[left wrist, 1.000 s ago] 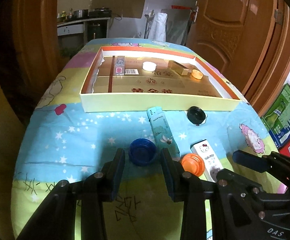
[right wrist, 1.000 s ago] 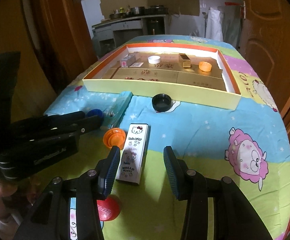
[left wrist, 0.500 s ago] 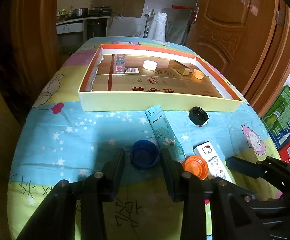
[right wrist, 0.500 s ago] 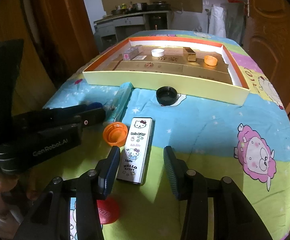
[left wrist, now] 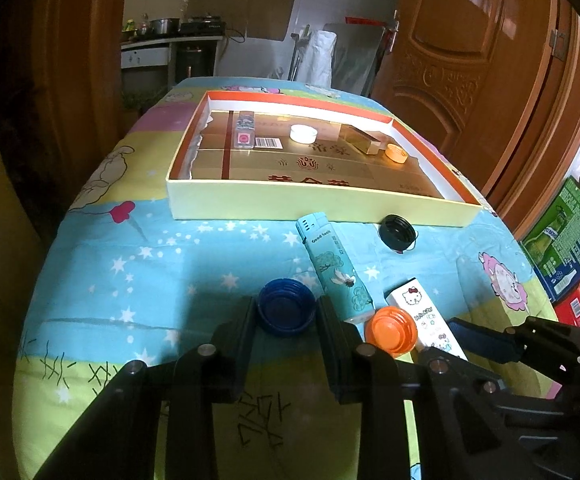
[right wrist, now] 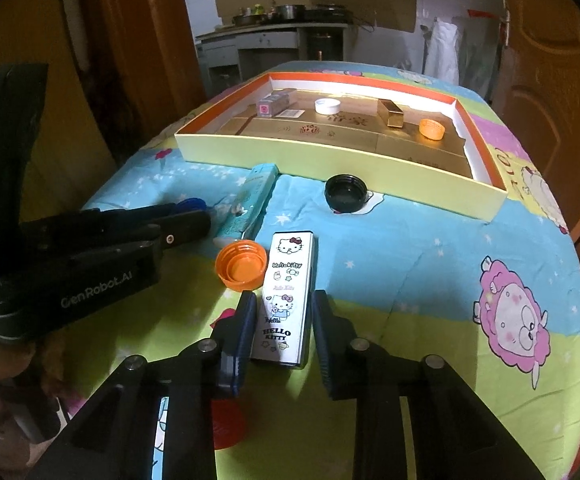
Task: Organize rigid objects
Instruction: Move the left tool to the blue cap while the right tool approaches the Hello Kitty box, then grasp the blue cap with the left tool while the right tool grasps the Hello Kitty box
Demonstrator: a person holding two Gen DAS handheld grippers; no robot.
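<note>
A dark blue cap (left wrist: 286,310) lies on the patterned cloth between the fingers of my left gripper (left wrist: 286,314). The jaws are closing and the pads meet its sides. My right gripper (right wrist: 282,308) is closing on the near end of a white Hello Kitty box (right wrist: 288,280), which lies flat with the pads against its long sides. An orange cap (right wrist: 242,266) sits just left of that box. A teal box (left wrist: 334,268) and a black cap (left wrist: 397,233) lie nearer the tray (left wrist: 310,204), a shallow cream box with an orange inner rim.
In the tray lie a white cap (left wrist: 303,134), a gold box (left wrist: 364,142), a small orange cap (left wrist: 395,155) and a pink-ended box (left wrist: 245,132). A red cap (right wrist: 226,424) lies under my right gripper. Coloured cartons (left wrist: 570,248) and a wooden door stand at the right.
Both pairs of jaws have narrowed, the left onto the blue cap and the right onto the Hello Kitty box. Both hands have hardly moved.
</note>
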